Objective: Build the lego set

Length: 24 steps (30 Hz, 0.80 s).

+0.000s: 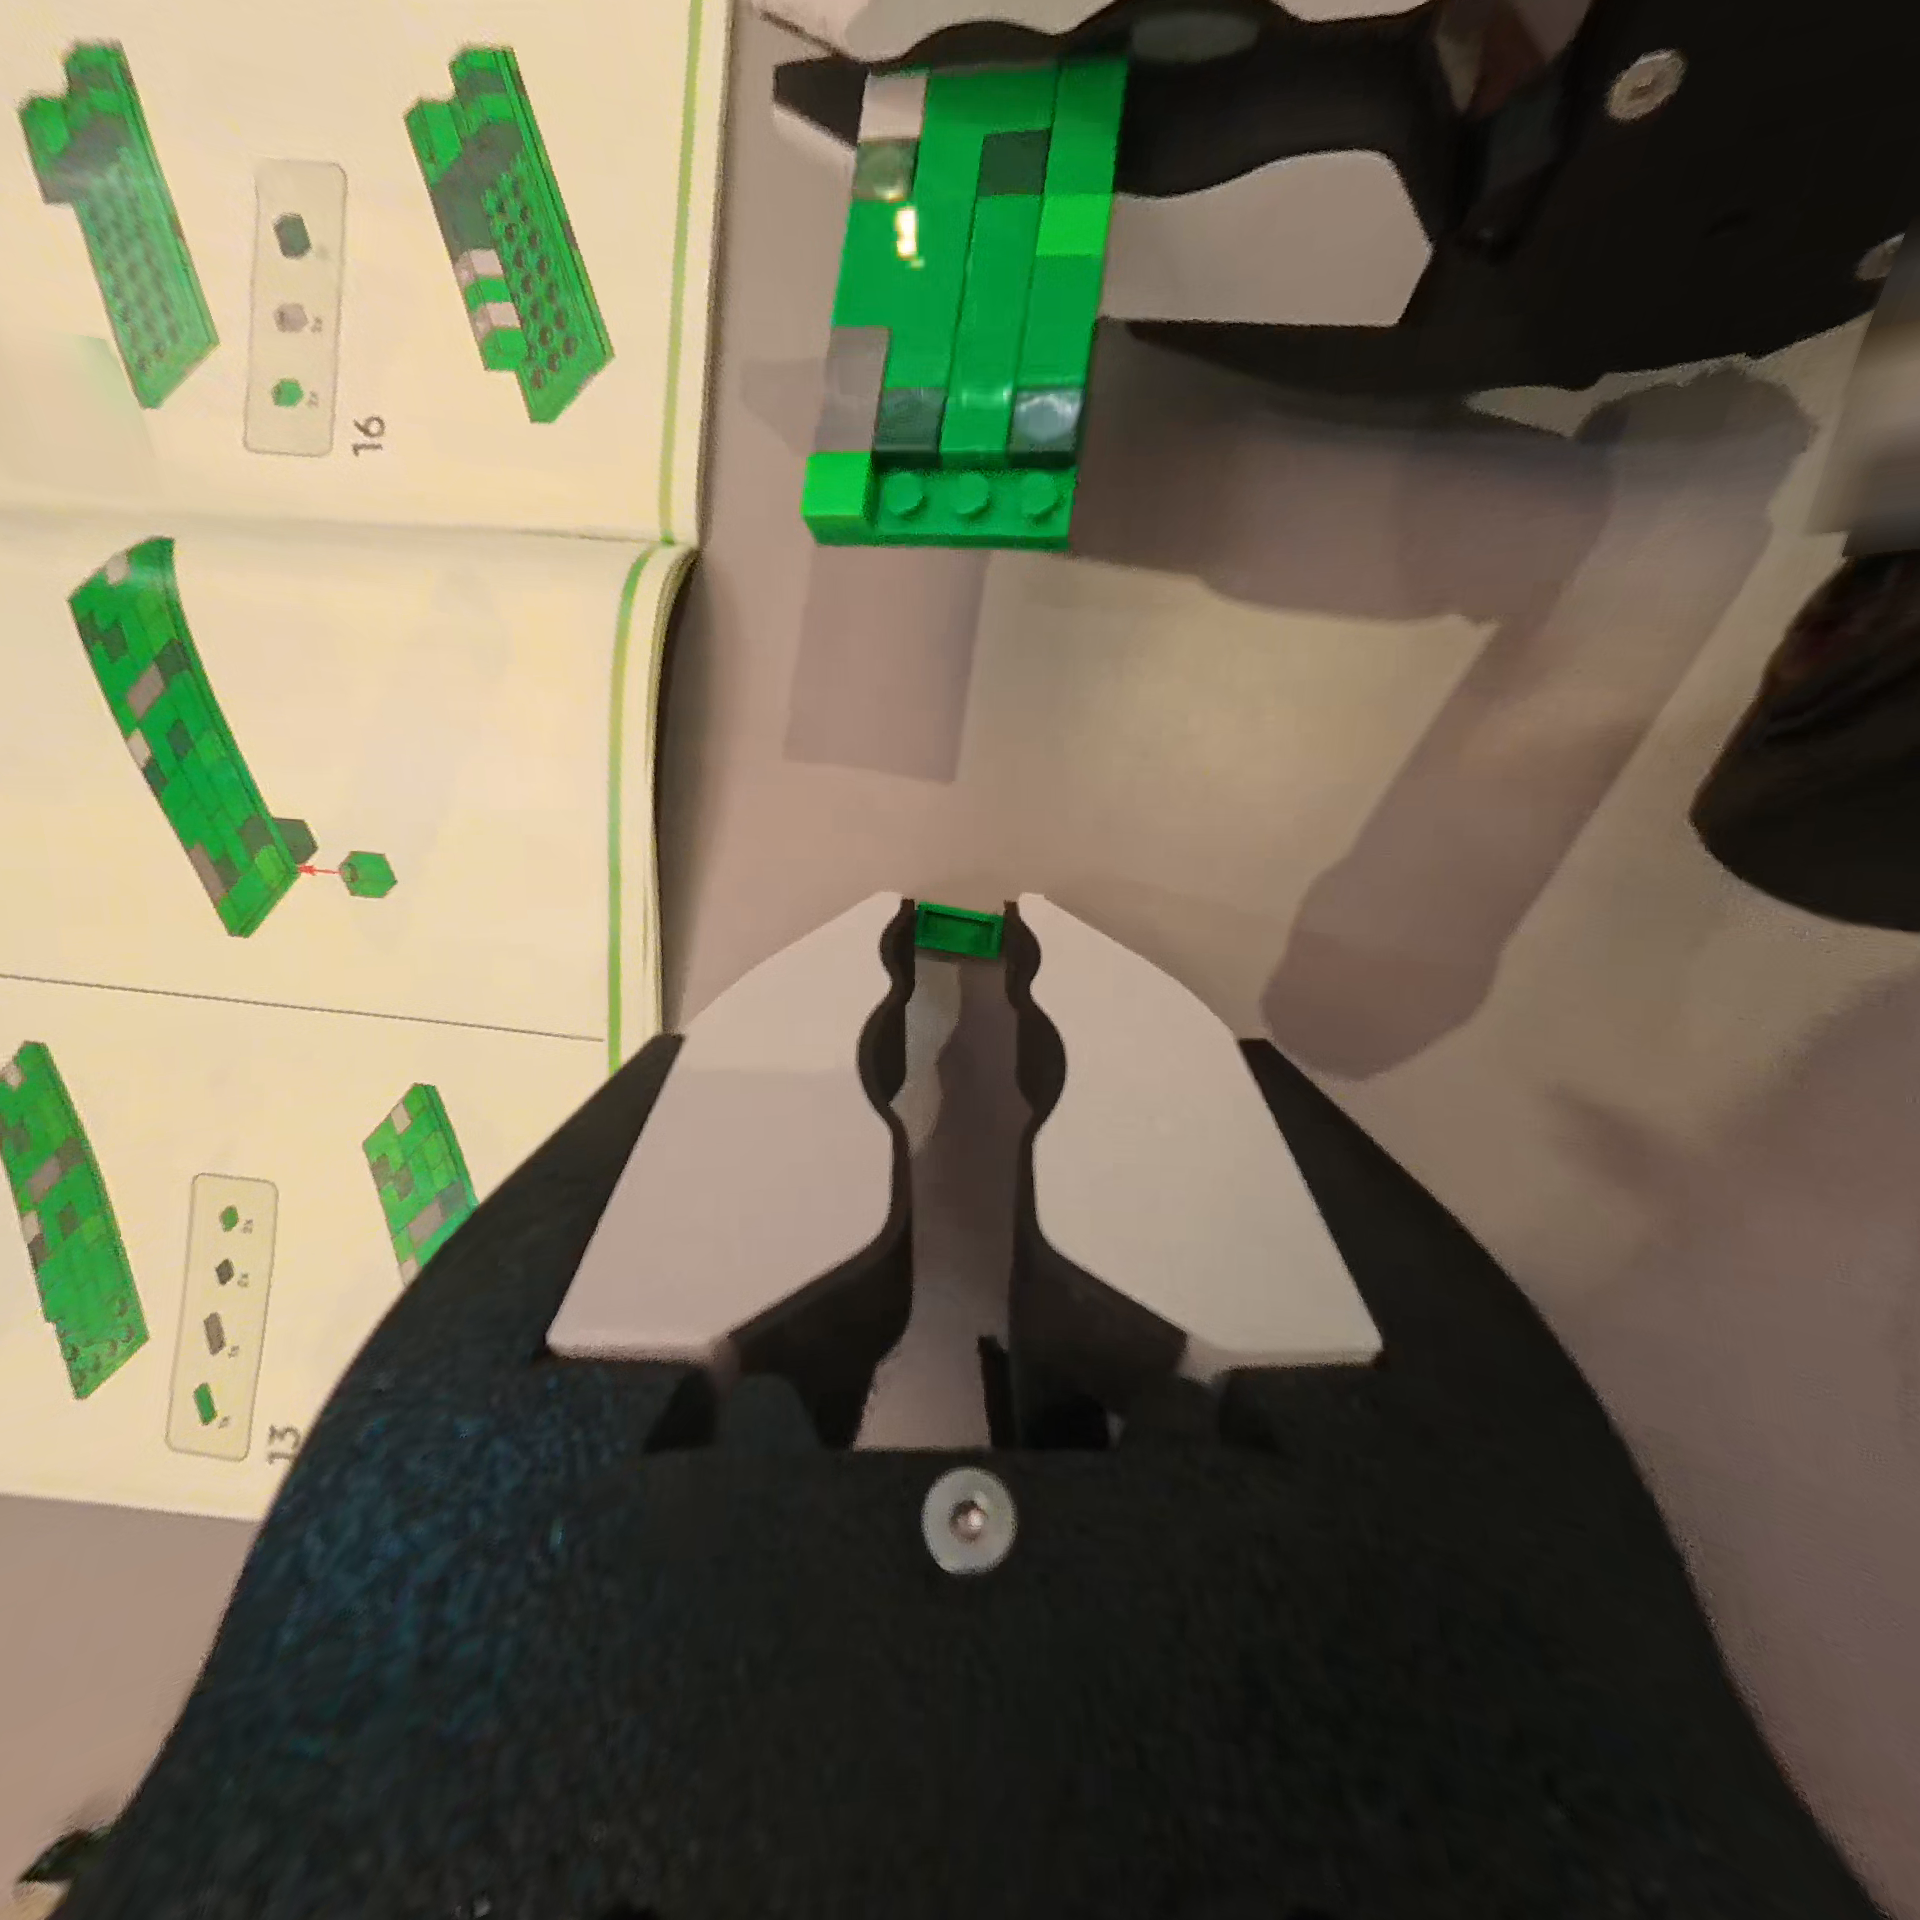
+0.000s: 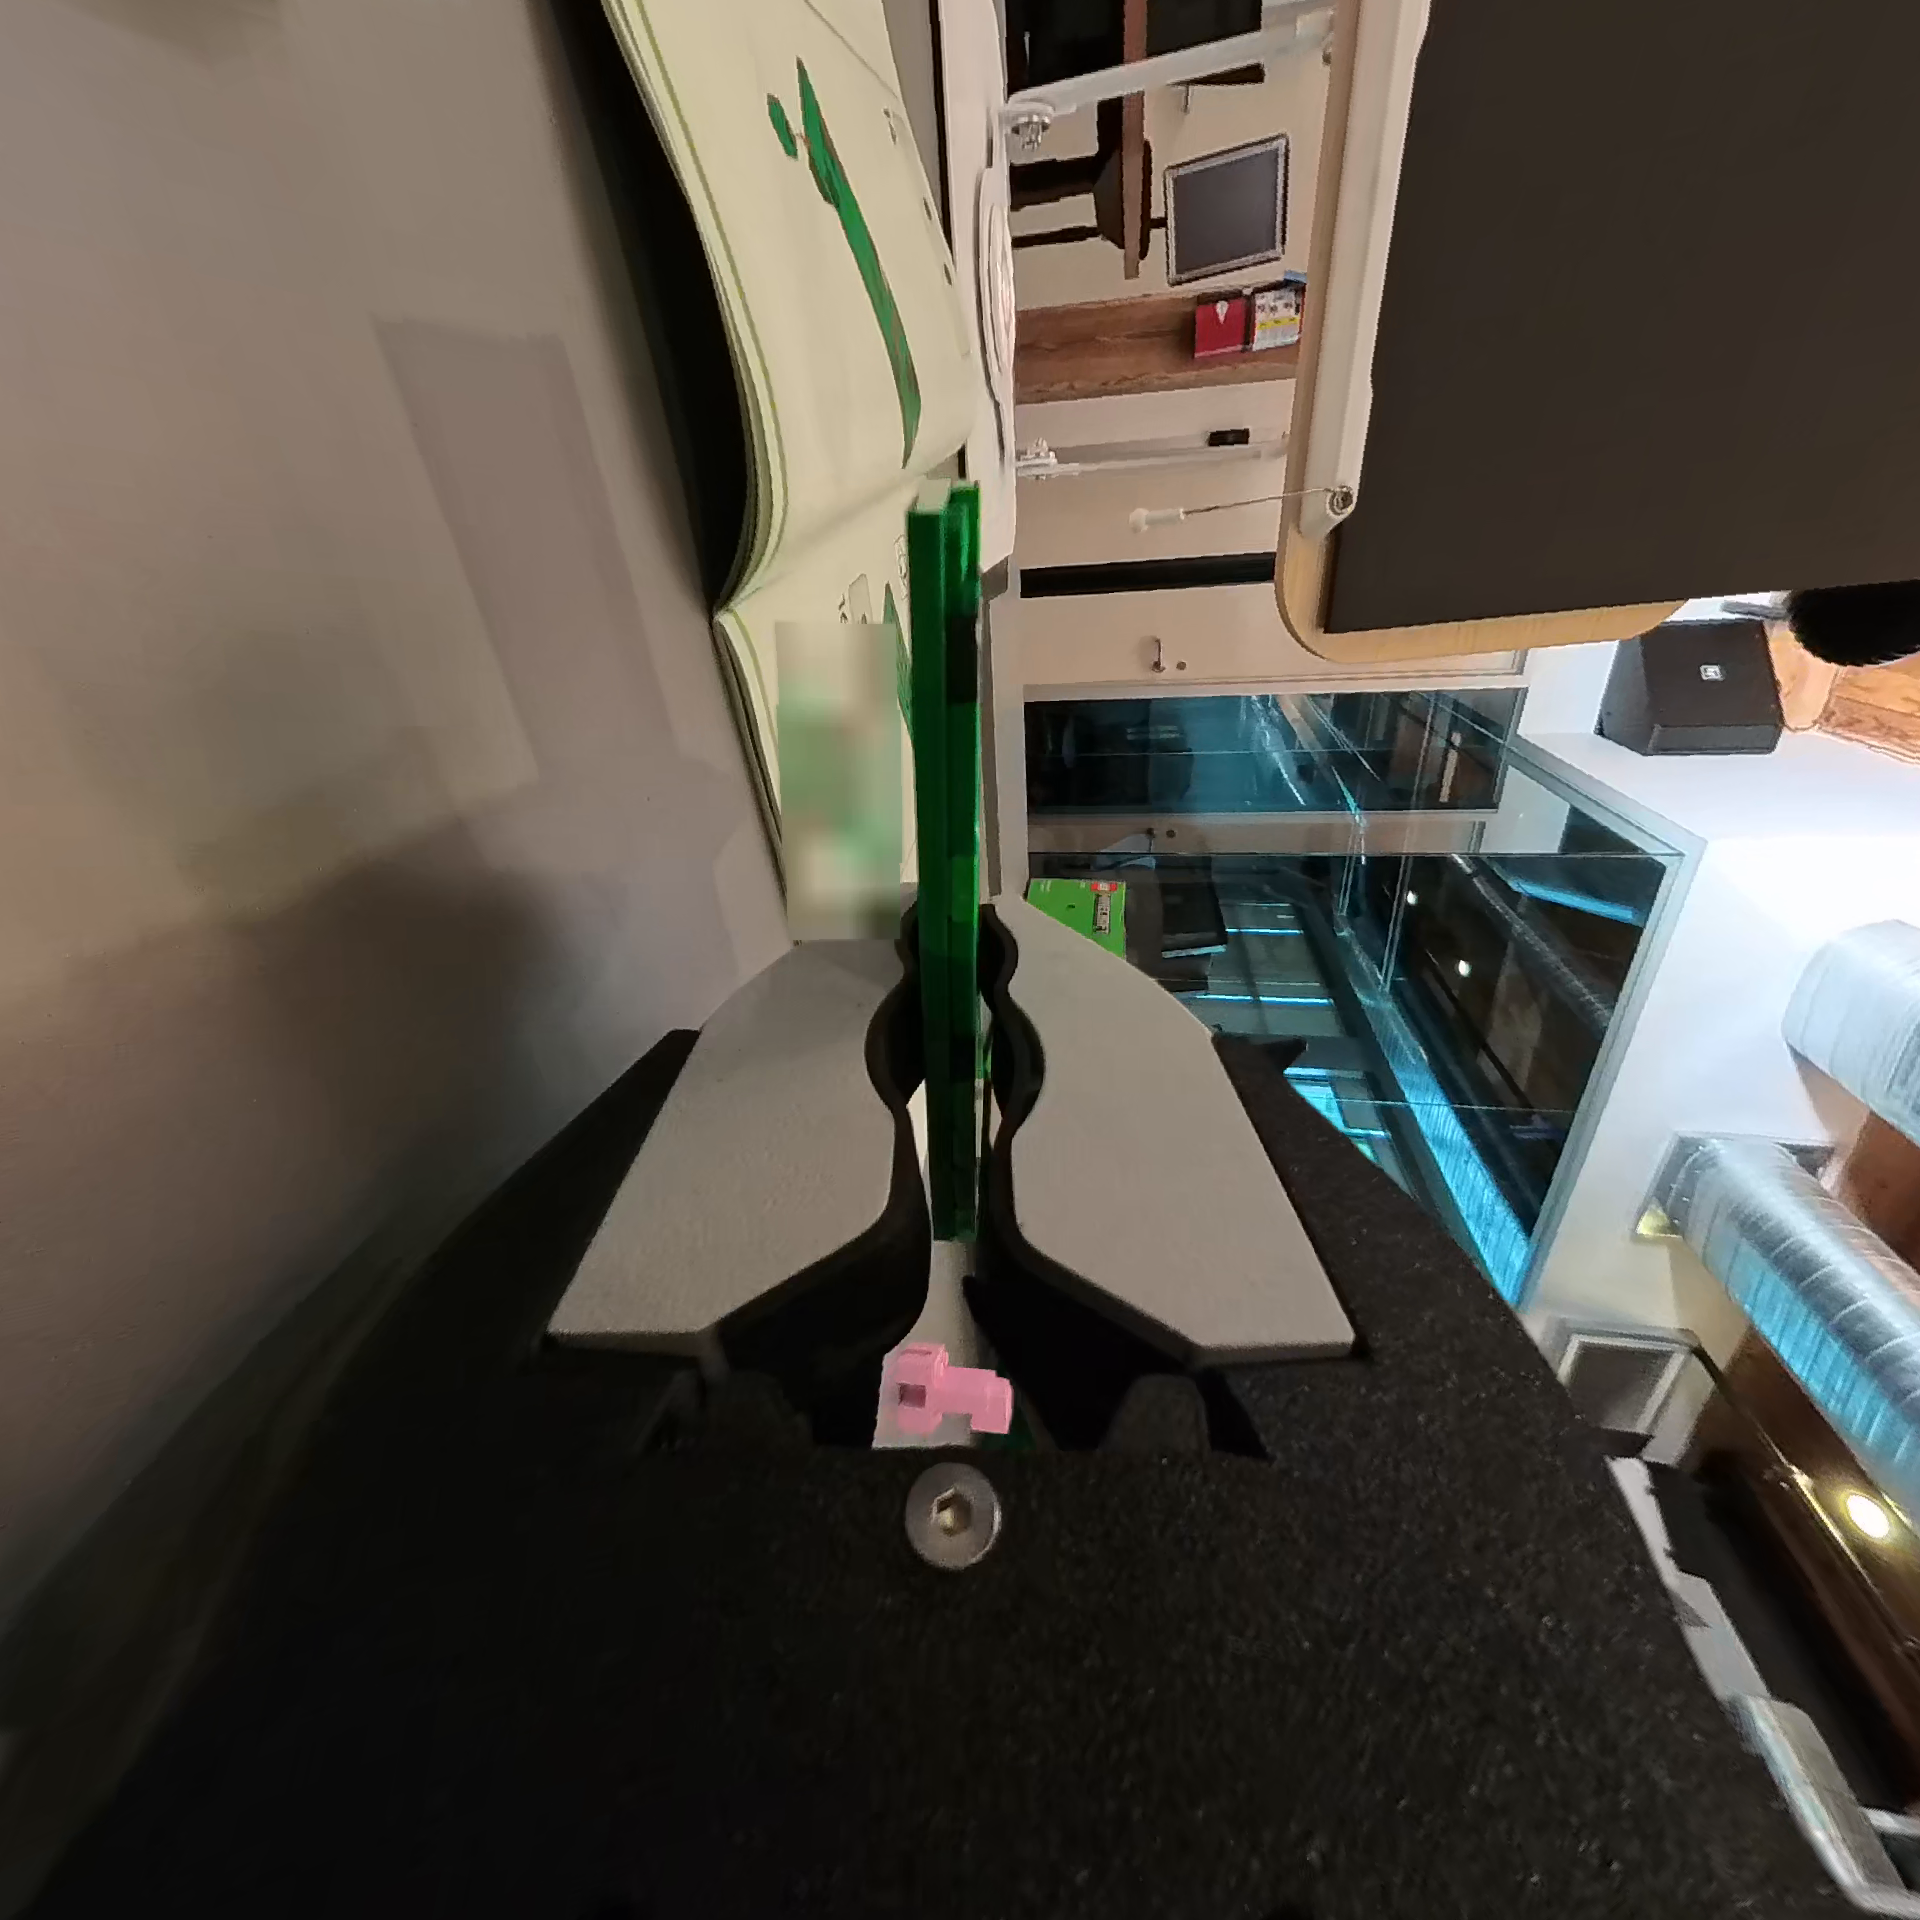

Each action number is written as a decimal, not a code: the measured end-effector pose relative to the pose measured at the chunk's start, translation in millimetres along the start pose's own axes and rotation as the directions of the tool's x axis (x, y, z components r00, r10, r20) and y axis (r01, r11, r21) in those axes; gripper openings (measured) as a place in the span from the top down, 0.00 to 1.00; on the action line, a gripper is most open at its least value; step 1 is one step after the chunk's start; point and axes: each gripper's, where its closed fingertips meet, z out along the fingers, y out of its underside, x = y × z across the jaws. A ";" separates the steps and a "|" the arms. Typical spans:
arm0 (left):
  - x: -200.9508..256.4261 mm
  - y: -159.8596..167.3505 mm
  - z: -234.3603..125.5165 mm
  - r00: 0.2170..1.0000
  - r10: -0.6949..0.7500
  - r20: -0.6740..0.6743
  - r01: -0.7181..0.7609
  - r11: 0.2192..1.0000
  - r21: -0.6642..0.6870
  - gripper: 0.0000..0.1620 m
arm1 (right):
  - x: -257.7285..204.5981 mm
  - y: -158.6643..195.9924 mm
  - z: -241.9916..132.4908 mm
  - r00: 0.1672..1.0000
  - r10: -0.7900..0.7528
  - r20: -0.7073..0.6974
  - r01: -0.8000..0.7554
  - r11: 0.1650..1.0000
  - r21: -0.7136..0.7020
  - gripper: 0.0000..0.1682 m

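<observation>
Grey tabletop point(image 1: 1299, 727) fills the left wrist view, with an open paper instruction booklet point(image 1: 312, 623) of green build diagrams lying along its left edge; the right wrist view looks past the booklet into a room with glass partitions and silver ducting.

Pinched between the tips of the left hand-held gripper point(image 1: 961, 928) is a small bright-green flat lego piece point(image 1: 959, 928), its fingers pressed onto its two ends. Straight ahead of it, apart and farther off, hangs the flat green-and-grey lego plate assembly point(image 1: 961, 301), clamped at its far end by the right hand-held gripper point(image 1: 1122, 135), which enters from the upper right. The assembly's long axis runs toward the left gripper, so its near end, a row of three bare studs point(image 1: 971, 506) beside a raised bright-green block, faces the small piece directly.

From the right wrist view, the right gripper point(image 2: 948, 935) holds the assembly point(image 2: 943, 831) edge-on, a thin green slab projecting forward from the closed fingers.

Judging by this, the small piece goes on those exposed studs: the left gripper must travel forward along its own axis while the right steadies the assembly. Both are held above the surface, casting shadows.
</observation>
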 end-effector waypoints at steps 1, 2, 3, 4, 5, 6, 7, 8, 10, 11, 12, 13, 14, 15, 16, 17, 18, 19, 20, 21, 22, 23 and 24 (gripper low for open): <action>-0.5 -1.2 -1.7 1.000 0.012 0.007 -0.012 1.000 0.015 0.90 | 0.0 0.6 0.1 1.000 0.004 0.002 -0.004 1.000 0.000 0.96; -1.1 -2.7 -3.6 1.000 0.022 0.016 -0.023 0.999 0.033 0.90 | 0.2 1.2 0.2 1.000 0.008 0.003 -0.008 1.000 -0.001 0.96; -1.2 -4.8 -5.9 1.000 0.025 0.018 -0.026 0.998 0.058 0.90 | 0.3 1.6 0.2 1.000 0.010 0.003 -0.010 1.000 -0.001 0.96; -0.2 -7.1 -8.4 1.000 0.014 0.005 -0.015 0.996 0.089 0.90 | 0.4 1.8 0.2 1.000 0.012 0.004 -0.012 1.000 0.001 0.96; 1.8 -10.0 -11.1 1.000 -0.013 -0.023 0.016 0.992 0.125 0.90 | 0.1 1.8 0.0 1.000 0.013 0.007 -0.013 1.000 0.003 0.96; 4.9 -13.8 -14.1 0.996 -0.054 -0.072 0.066 0.983 0.169 0.90 | 0.0 1.8 -0.1 1.000 0.014 0.009 -0.014 1.000 0.005 0.96; 9.1 -19.7 -18.4 0.984 -0.103 -0.143 0.133 0.965 0.224 0.90 | 0.6 1.6 -0.4 1.000 0.014 0.006 -0.014 1.000 0.007 0.96; 12.4 -27.8 -24.5 0.962 -0.155 -0.226 0.218 0.933 0.288 0.90 | 1.7 0.9 -1.0 1.000 0.015 -0.001 -0.015 1.000 0.013 0.96; 13.6 -46.2 -42.6 0.880 -0.242 -0.408 0.414 0.812 0.411 0.90 | 6.1 -3.5 -4.0 0.999 0.023 -0.025 -0.022 0.999 0.045 0.96; 11.5 -54.3 -53.1 0.827 -0.264 -0.496 0.507 0.732 0.456 0.90 | 8.7 -6.8 -6.4 0.999 0.028 -0.038 -0.025 0.997 0.068 0.96; 6.9 -60.1 -62.7 0.775 -0.279 -0.567 0.588 0.647 0.485 0.90 | 10.3 -11.5 -9.2 0.998 0.032 -0.045 -0.027 0.995 0.098 0.96; 1.4 -63.3 -69.6 0.731 -0.289 -0.618 0.649 0.573 0.500 0.91 | 12.1 -15.8 -12.0 0.998 0.031 -0.058 -0.024 0.992 0.125 0.96; -2.1 -64.3 -73.3 0.703 -0.291 -0.649 0.684 0.525 0.506 0.91 | 14.3 -19.7 -14.7 0.997 0.028 -0.074 -0.017 0.989 0.145 0.96; -2.9 -64.1 -73.5 0.693 -0.291 -0.660 0.697 0.506 0.508 0.91 | 16.0 -23.6 -17.2 0.996 0.027 -0.087 -0.012 0.986 0.164 0.96; -1.7 -63.4 -71.4 0.692 -0.291 -0.661 0.697 0.508 0.506 0.91 | 17.8 -26.8 -19.1 0.995 0.031 -0.100 -0.013 0.984 0.179 0.96; 1.0 -63.0 -68.7 0.694 -0.288 -0.660 0.692 0.519 0.502 0.91 | 19.9 -29.3 -20.9 0.993 0.034 -0.113 -0.012 0.982 0.189 0.96; 3.9 -63.1 -66.3 0.695 -0.283 -0.660 0.688 0.529 0.497 0.91 | 21.4 -31.0 -22.1 0.992 0.038 -0.123 -0.013 0.980 0.197 0.96; 6.4 -63.8 -64.6 0.695 -0.278 -0.663 0.685 0.537 0.493 0.91 | 21.9 -31.8 -22.4 0.991 0.040 -0.126 -0.014 0.980 0.200 0.96; 8.4 -64.6 -63.8 0.693 -0.271 -0.668 0.684 0.541 0.490 0.91 | 22.2 -31.9 -22.5 0.991 0.039 -0.129 -0.012 0.980 0.199 0.96; 9.5 -65.2 -63.1 0.691 -0.268 -0.671 0.684 0.544 0.486 0.91 | 22.2 -31.9 -22.3 0.991 0.035 -0.133 -0.008 0.980 0.197 0.96; 9.8 -65.5 -62.3 0.692 -0.268 -0.670 0.682 0.547 0.485 0.91 | 21.4 -32.0 -22.1 0.991 0.032 -0.129 -0.006 0.980 0.197 0.96; 9.5 -65.5 -61.4 0.697 -0.269 -0.665 0.678 0.551 0.487 0.91 | 21.0 -32.5 -22.1 0.991 0.029 -0.129 -0.003 0.980 0.199 0.96; 9.1 -64.8 -59.8 0.702 -0.274 -0.658 0.672 0.559 0.485 0.91 | 21.1 -33.0 -22.6 0.991 0.028 -0.132 -0.001 0.979 0.202 0.96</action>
